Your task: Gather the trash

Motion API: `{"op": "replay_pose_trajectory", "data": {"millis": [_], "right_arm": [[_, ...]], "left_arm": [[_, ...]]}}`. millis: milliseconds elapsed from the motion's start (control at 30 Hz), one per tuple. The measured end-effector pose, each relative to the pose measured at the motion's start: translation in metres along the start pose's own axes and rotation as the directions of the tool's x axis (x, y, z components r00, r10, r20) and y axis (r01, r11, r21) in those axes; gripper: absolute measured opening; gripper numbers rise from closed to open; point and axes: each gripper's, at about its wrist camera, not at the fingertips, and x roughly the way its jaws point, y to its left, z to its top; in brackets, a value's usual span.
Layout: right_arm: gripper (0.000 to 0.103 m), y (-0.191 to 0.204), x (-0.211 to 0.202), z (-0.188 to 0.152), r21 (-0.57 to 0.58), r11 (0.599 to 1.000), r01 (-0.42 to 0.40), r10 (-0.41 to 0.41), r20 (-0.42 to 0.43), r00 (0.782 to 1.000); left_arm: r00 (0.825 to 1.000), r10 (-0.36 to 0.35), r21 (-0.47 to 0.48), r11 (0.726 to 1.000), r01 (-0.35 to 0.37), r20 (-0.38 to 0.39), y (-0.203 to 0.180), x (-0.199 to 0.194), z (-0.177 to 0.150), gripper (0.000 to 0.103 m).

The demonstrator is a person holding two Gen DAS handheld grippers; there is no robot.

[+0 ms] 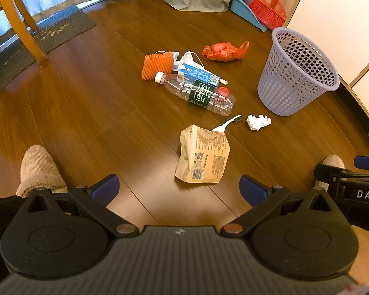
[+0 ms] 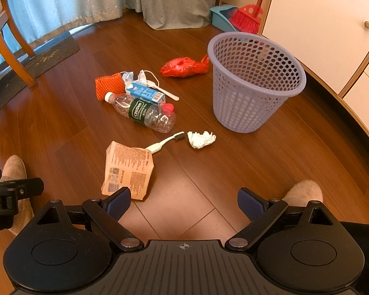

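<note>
Jaws of both the left gripper [image 1: 179,186] and right gripper [image 2: 184,202] gape wide and empty, hovering low over the floor [image 1: 86,113]. Nothing looks collected: the basket [image 2: 255,83] ahead to the right seems empty. The paper bag [image 1: 203,156] lies just ahead, with the toothbrush [image 2: 164,142], tissue [image 2: 201,139] and bottle [image 1: 196,93] beyond it.
</note>
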Motion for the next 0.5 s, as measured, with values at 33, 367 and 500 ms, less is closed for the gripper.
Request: {"op": "replay_pose_trajectory", "data": {"millis": [33,367,500], "right_arm": [[0.092,0.0000,0.0001,0.0003,0.000,1.000,0.000,0.000,0.000,1.000],[0.092,-0.0001,0.0000,-0.0007,0.000,1.000,-0.001,0.001,0.000,1.000],[0.092,-0.0002,0.0003,-0.0005,-0.001,1.000,-0.001,0.001,0.000,1.000]], "left_arm": [[1.000,0.000,0.000,1.000,0.000,0.000,0.0000,0.0000,0.0004,0.102],[1.000,0.001,-0.001,1.000,-0.001,-0.003,0.0000,0.0015,-0.0015,0.102],[1.000,0.002,0.001,1.000,-0.002,-0.004,-0.0003,0.0020,-0.0017,0.102]]}}
